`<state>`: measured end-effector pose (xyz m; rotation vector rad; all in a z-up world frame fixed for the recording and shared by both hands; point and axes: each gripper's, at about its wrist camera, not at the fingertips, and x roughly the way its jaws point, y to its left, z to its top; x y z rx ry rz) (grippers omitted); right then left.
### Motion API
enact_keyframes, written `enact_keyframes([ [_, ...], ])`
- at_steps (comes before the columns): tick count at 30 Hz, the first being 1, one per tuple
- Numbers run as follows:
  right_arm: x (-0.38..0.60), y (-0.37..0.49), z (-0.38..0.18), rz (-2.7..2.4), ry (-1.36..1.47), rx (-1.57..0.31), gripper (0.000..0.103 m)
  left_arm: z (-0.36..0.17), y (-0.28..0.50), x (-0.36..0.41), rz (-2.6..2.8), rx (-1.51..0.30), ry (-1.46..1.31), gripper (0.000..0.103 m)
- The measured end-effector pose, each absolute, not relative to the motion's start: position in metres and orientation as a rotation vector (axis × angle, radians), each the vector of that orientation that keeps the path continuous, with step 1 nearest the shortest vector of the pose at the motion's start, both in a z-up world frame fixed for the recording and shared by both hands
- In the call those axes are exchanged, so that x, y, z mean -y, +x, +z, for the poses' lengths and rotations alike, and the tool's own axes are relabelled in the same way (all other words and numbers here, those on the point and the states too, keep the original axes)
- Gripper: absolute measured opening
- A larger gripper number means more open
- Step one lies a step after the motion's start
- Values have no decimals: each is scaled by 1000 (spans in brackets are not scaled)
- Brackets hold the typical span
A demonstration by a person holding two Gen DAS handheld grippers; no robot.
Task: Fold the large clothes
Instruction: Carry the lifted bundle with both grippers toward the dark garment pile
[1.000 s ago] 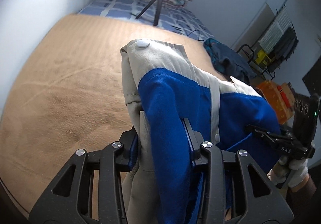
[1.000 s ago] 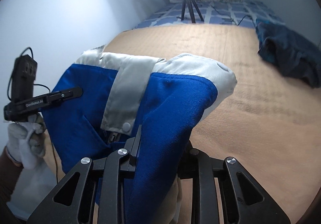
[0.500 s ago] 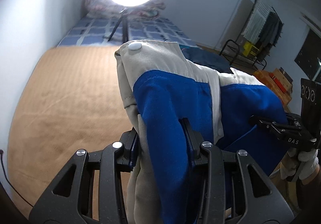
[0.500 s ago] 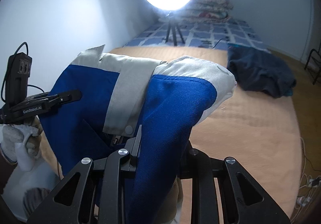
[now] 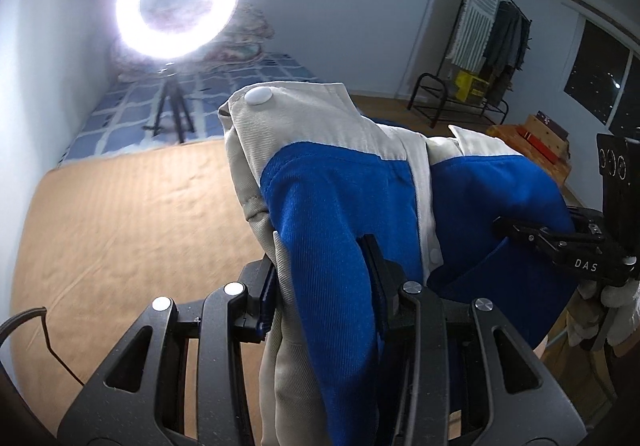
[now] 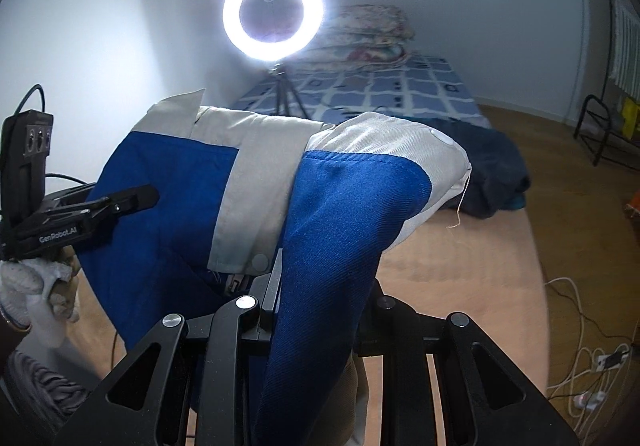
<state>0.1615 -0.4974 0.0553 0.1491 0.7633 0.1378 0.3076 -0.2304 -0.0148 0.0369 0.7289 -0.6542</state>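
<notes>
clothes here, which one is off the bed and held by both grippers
The blue and beige jacket, clamped by the left gripper and right gripper; the dark garment lies on the bed.

- A ring light (image 5: 176, 2) near the head of the bed (image 5: 120, 238) is the main source; its glare washes out the wall beside it.
- The room beyond looks dim.
- Fisheye bending darkens the corners.
- The bed surface seems slightly motion-blurred.

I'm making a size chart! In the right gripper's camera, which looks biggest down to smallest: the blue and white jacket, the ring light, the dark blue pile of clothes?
1. Blue and white jacket, though it hangs right at the camera.
2. Dark blue pile of clothes.
3. Ring light, close to the pile in looks.
</notes>
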Motion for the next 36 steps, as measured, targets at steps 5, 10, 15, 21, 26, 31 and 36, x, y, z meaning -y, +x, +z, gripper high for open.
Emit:
enact_keyframes([
  [5,528,175,57,94,145,-756,22,-19,330,266,-691,-698,54,38],
  [10,559,199,53,54,150,-750,22,-29,364,302,-721,-692,48,37],
  [15,584,225,48,26,143,-749,22,-39,403,330,-756,-683,29,37],
  [21,603,267,44,6,121,-753,21,-51,452,357,-766,-688,7,37],
  [26,620,299,40,-6,140,-742,21,-51,482,373,-754,-687,-7,37],
  [31,641,320,46,-11,150,-729,21,-39,514,395,-753,-674,-16,36],
  [36,667,354,57,-17,151,-694,21,-26,552,419,-741,-646,-25,36],
])
